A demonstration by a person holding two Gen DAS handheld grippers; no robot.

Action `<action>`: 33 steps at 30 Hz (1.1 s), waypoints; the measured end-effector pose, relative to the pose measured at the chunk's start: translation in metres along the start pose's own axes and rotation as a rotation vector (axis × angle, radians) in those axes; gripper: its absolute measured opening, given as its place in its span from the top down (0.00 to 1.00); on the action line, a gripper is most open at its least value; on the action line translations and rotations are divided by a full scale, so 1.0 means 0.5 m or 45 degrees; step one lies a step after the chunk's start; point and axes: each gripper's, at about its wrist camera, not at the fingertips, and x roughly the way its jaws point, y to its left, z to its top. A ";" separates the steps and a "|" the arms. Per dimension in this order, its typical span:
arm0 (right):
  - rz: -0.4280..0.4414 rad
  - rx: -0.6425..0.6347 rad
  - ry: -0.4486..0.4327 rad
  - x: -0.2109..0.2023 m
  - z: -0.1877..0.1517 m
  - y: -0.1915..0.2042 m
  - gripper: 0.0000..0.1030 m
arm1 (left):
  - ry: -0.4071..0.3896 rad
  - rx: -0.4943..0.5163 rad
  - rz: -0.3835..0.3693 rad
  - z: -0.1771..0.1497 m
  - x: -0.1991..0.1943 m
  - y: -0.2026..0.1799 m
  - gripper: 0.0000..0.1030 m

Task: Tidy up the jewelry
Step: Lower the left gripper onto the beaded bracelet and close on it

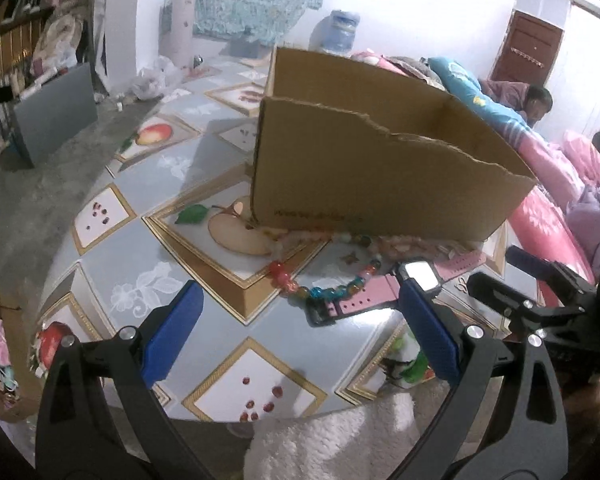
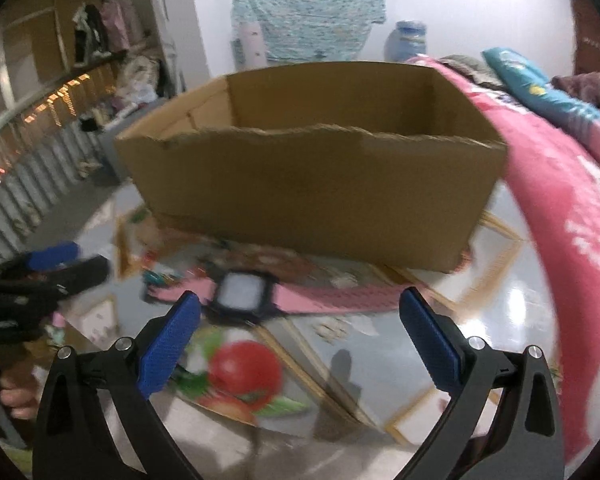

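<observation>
A pink-strapped watch (image 1: 420,274) with a black case lies on the table just in front of a torn cardboard box (image 1: 380,184). A string of colourful glass beads (image 1: 328,292) curves beside it, and a pale bead strand (image 1: 308,236) runs along the box's base. My left gripper (image 1: 300,286) is open over the beads, with its right pad next to the watch face. In the blurred right wrist view, my right gripper (image 2: 300,296) is open with nothing between its pads, and the watch (image 2: 242,294) sits just beyond its left finger. The box (image 2: 312,184) stands behind.
The table (image 1: 148,264) has a glossy fruit-patterned cover. A bed with a pink blanket (image 2: 560,200) borders the right side, with two people lying far back on it. A white fluffy cloth (image 1: 340,440) lies at the near edge. A grey box (image 1: 52,116) stands on the floor at left.
</observation>
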 end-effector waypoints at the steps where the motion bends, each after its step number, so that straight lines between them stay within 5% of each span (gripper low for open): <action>1: 0.030 0.008 0.007 0.005 0.004 0.003 0.17 | 0.004 -0.006 0.007 0.003 0.009 0.005 0.08; 6: 0.126 0.030 0.055 0.041 0.028 0.023 0.32 | 0.019 0.019 0.113 0.024 0.054 0.025 0.08; 11: 0.135 0.013 0.080 0.062 0.033 0.039 0.35 | 0.089 0.052 0.098 0.036 0.089 0.035 0.43; 18: 0.146 0.004 0.120 0.079 0.033 0.045 0.41 | 0.192 0.109 0.070 0.045 0.135 0.026 0.63; 24: 0.150 0.004 0.121 0.080 0.033 0.046 0.45 | 0.205 0.196 0.152 0.055 0.150 0.001 0.85; 25: 0.150 0.005 0.120 0.079 0.032 0.047 0.46 | 0.211 0.192 0.133 0.057 0.150 0.000 0.92; 33: 0.148 0.030 0.093 0.063 0.026 0.036 0.46 | 0.161 0.066 -0.072 0.094 0.108 -0.002 0.92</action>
